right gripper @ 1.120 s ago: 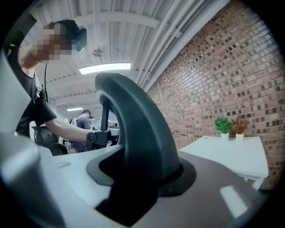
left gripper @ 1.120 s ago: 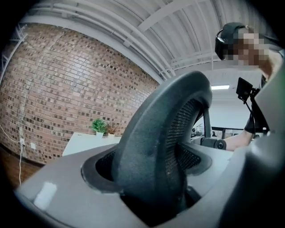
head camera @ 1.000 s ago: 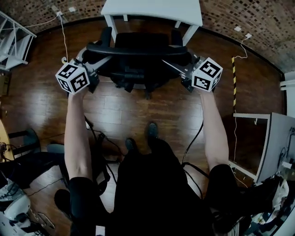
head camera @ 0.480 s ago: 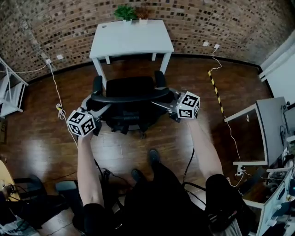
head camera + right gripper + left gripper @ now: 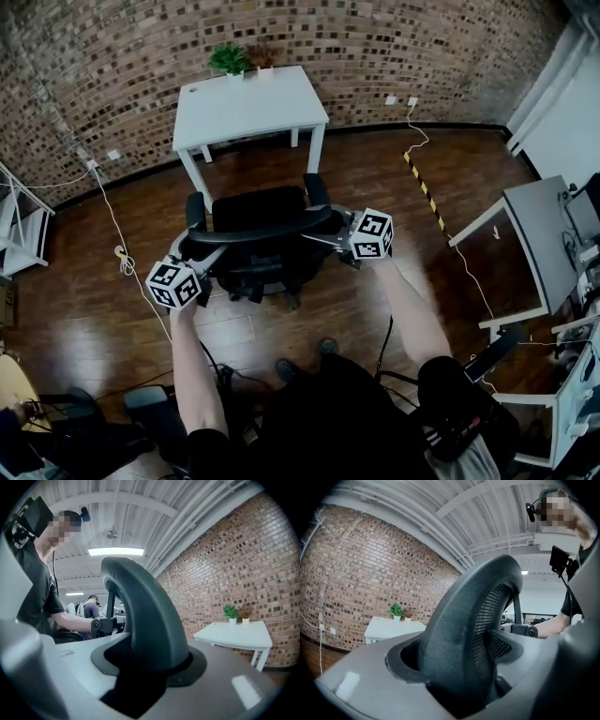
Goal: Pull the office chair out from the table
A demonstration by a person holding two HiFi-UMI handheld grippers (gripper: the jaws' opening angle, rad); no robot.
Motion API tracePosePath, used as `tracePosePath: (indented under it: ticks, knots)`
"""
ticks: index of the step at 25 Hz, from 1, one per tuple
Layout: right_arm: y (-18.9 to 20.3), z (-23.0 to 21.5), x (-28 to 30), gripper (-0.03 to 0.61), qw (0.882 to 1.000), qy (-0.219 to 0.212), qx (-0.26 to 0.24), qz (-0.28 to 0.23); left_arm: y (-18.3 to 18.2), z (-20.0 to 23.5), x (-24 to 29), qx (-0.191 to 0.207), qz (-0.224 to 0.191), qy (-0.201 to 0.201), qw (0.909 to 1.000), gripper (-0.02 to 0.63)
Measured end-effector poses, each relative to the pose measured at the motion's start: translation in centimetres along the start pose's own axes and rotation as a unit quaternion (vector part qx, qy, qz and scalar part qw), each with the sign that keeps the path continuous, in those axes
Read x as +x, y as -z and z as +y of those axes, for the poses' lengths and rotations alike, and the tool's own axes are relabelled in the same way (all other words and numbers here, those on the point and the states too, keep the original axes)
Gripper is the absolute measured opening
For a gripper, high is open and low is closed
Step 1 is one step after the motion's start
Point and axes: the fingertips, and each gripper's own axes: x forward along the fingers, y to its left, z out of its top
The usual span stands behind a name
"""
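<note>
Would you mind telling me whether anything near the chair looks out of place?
Nothing looks damaged or spilled. The only untidy thing is a white cable trailing loose across the floor left of the office chair.

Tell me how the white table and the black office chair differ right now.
The white table stands by the brick wall; the office chair stands clear of it. The table carries small potted plants; the chair carries nothing. The left gripper and right gripper clamp the chair's backrest; nothing touches the table. Both stand on the wood floor.
</note>
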Motion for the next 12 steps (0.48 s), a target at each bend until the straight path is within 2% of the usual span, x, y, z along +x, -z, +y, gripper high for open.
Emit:
tracePosePath:
  ticks: [3,5,12]
  knots:
    - [0.6,0.2,1.2,0.215,1.0,-0.001,-0.004,0.003,0.0,0.7,-1.3,-0.005,-0.005,-0.001,1.0,0.477]
    - [1.1,0.3,2.2,0.212,1.0,-0.009,-0.005,0.012,0.1,1.2,-2.3,-0.017,-0.007,-0.015,0.9997,0.477]
    - [4.2,2.0,0.1,0.21,0.999,-0.018,-0.008,0.029,3.1,-1.8,-1.9,-0.014,-0.032,-0.014,0.9993,0.477]
